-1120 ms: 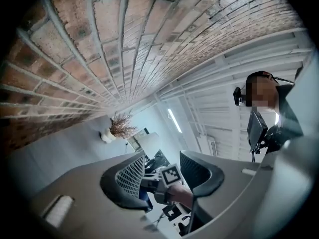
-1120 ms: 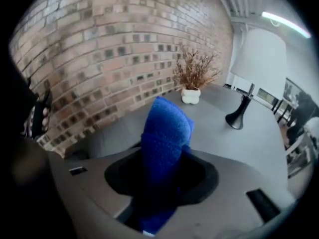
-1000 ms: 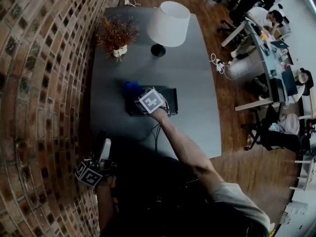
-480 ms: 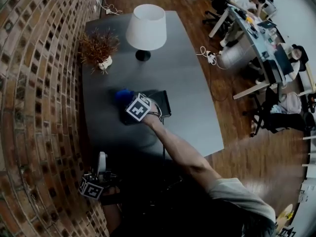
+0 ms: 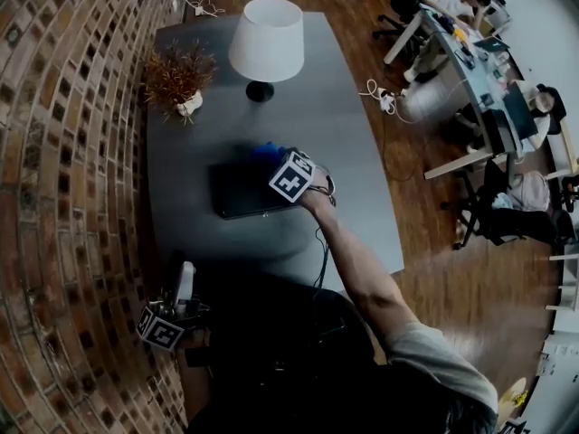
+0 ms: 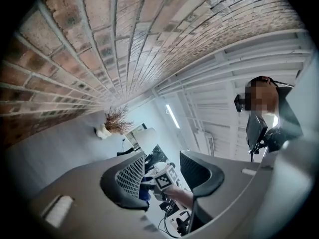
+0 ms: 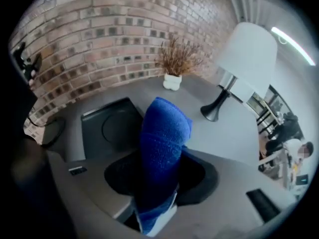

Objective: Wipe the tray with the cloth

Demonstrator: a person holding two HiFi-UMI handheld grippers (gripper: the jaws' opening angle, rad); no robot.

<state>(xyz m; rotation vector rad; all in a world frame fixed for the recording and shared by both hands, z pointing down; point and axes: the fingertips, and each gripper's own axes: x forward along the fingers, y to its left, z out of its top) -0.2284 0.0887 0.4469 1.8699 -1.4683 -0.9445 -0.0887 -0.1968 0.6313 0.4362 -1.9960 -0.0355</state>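
The dark tray (image 5: 237, 191) lies flat on the grey table (image 5: 348, 152). My right gripper (image 5: 274, 163) is over the tray's right end and is shut on a rolled blue cloth (image 5: 265, 152). In the right gripper view the blue cloth (image 7: 163, 133) stands up between the jaws of my right gripper (image 7: 160, 159), with the tray (image 7: 110, 127) just left of it. Whether the cloth touches the tray I cannot tell. My left gripper (image 5: 185, 278) is off the table's near left corner by the brick wall. The left gripper view shows my left gripper (image 6: 162, 176) open and holding nothing.
A white lamp (image 5: 266, 42) and a dried plant in a white pot (image 5: 181, 78) stand at the table's far end. A brick wall (image 5: 63, 152) runs along the left side. A cable (image 5: 318, 242) trails off the near edge. People sit at desks (image 5: 470, 52) to the right.
My right gripper has carried the blue cloth from the tray's left end across to its right end. My left gripper has stayed by the wall.
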